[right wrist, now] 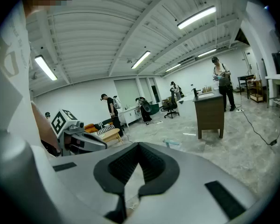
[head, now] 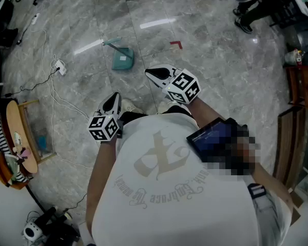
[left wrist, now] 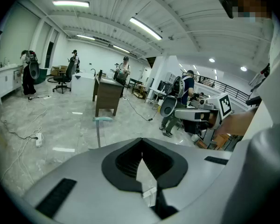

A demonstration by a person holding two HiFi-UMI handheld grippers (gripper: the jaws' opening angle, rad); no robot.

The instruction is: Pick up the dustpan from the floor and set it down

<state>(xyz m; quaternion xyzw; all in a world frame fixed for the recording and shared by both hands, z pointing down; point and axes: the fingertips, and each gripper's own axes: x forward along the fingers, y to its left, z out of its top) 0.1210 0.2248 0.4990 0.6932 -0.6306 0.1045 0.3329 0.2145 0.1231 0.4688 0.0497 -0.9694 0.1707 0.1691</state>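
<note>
Left gripper (head: 114,97) and right gripper (head: 150,74) are both closed and empty. The dustpan (head: 122,59) sits on the floor (head: 210,65) ahead of you, well apart from both. Open up before you reach or the closed tips will likely shove it. The thin handle (head: 112,43) could slip.

Power strip (head: 60,67); red tape corner (head: 176,45); wooden desk (left wrist: 107,93).
</note>
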